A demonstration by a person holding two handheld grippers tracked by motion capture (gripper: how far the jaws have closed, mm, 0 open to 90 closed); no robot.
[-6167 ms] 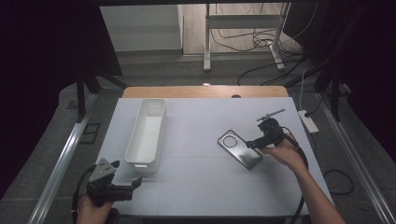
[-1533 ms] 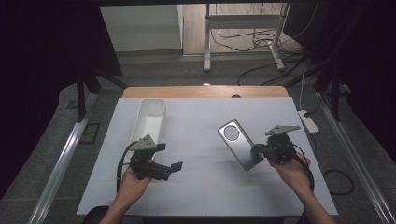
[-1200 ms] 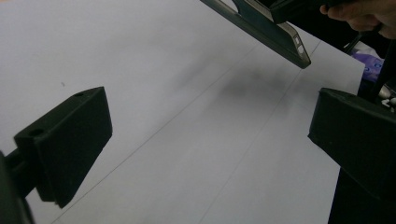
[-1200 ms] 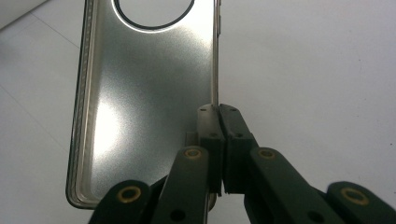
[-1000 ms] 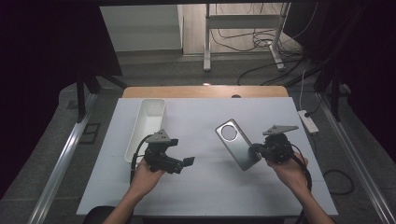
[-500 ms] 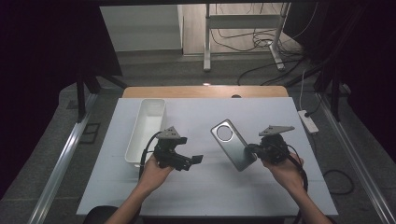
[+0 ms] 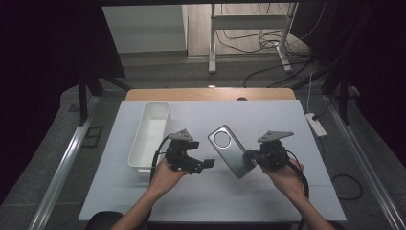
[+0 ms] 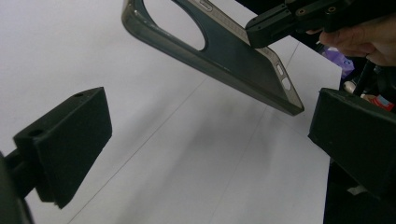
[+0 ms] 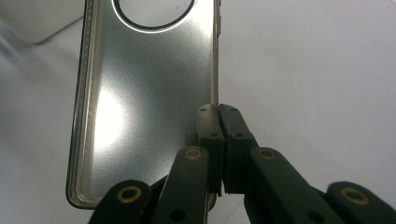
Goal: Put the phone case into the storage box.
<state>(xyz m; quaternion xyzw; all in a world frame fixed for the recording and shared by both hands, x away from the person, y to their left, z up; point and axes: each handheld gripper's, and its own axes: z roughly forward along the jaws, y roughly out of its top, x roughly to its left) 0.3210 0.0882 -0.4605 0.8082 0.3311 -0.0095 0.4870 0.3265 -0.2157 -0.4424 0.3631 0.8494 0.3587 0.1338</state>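
The right gripper [image 7: 253, 155] has its jaws pressed together on the long side edge of a grey phone case [image 7: 231, 151], pinching the thin rim near the case's lower end; in the right gripper view the two black pads meet with only the case wall between them [image 9: 217, 140]. The case hangs clear of the bench [image 7: 268, 120], tilted, with its round camera cut-out toward the far side and its lower corner nearest the person. In the left gripper view it slants across the top of the frame [image 8: 224, 51], lifted above the white surface, with the other gripper's jaw clamped on its upper edge.

The left gripper [image 7: 203, 164] has its jaws spread wide and holds nothing; the two black pads stand far apart at the sides of its own view, with bare bench between them. Its tips point toward the case and sit just beside the case's near long edge, not touching it.

A white rectangular tray [image 7: 151, 136] lies on the bench just to the left of the left hand [image 7: 167, 175], its long side running away from the person. Bare bench lies beyond the case and along the near edge. A white power strip [image 7: 316, 123] lies on the floor off the bench's right side.
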